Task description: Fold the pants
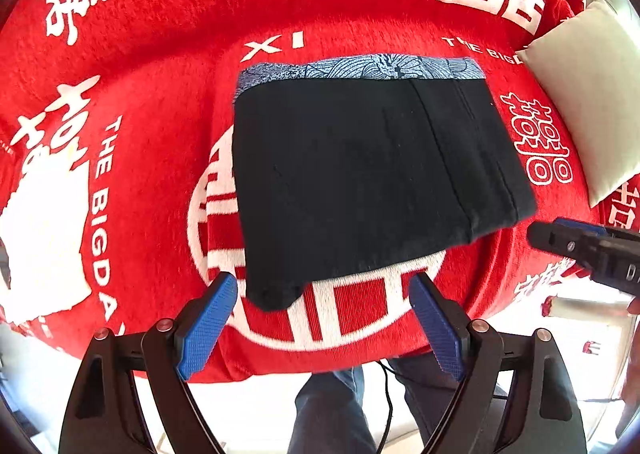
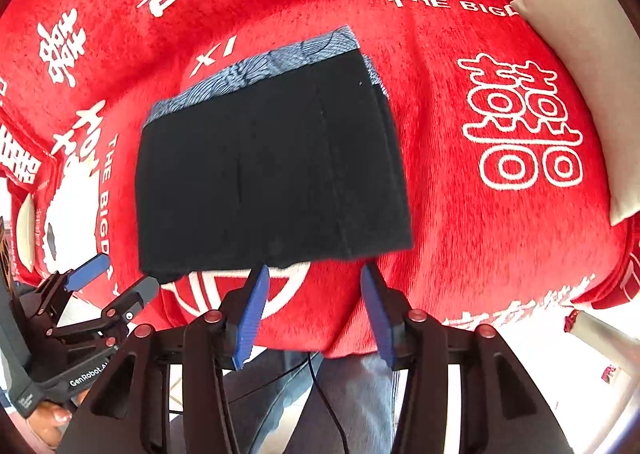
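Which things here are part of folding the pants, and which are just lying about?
Part of the job:
- black pants, folded, flat on the blanket
- left gripper, open, empty
- right gripper, open, empty

Just lying about:
- red blanket underneath
- pale cushion at the right edge

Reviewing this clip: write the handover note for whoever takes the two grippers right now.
Left gripper: jaws open, empty, above the near edge of the pants.
Right gripper: jaws open, nothing between them, also clear of the cloth.
Pants: folded into a compact black rectangle, patterned waistband at the far edge, lying on the red blanket.
Done: folding looks complete.
Left: perhaps tidy the near left corner.
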`<move>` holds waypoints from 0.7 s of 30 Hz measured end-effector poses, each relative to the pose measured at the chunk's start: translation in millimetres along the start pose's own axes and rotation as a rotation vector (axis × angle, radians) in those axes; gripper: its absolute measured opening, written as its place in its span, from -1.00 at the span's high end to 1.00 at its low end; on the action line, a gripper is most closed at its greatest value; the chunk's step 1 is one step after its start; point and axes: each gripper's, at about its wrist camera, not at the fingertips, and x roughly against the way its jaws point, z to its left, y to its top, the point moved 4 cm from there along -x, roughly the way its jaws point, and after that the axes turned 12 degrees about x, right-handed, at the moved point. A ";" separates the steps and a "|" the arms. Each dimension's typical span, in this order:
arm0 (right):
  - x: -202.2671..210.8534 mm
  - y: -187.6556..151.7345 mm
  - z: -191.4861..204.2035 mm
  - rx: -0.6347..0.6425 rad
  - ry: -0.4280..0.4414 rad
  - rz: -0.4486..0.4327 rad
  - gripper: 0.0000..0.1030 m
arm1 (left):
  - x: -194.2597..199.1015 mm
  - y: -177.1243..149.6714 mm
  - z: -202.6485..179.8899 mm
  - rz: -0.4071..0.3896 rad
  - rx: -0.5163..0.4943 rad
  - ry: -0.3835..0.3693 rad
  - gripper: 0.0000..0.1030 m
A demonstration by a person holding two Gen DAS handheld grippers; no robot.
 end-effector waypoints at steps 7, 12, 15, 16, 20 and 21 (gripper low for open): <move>16.1 -11.1 23.4 0.045 -0.060 -0.011 -0.57 | 20.4 -8.0 5.8 -0.001 0.031 0.023 -1.00; 23.8 -12.5 35.8 0.067 -0.131 -0.021 -0.74 | 29.9 -13.2 10.5 0.004 0.048 0.047 -1.00; 30.6 -11.4 37.9 0.066 -0.167 -0.051 -0.78 | 37.0 -14.3 14.4 -0.009 0.066 0.057 -1.00; 33.1 -11.4 38.3 0.059 -0.176 -0.056 -0.78 | 38.8 -14.7 15.4 -0.011 0.073 0.059 -1.00; 38.4 -10.5 38.2 0.044 -0.182 -0.053 -0.78 | 43.0 -14.9 21.0 -0.010 0.087 0.074 -1.00; 40.0 -10.4 38.4 0.044 -0.187 -0.055 -0.78 | 44.2 -14.7 22.5 -0.012 0.093 0.075 -1.00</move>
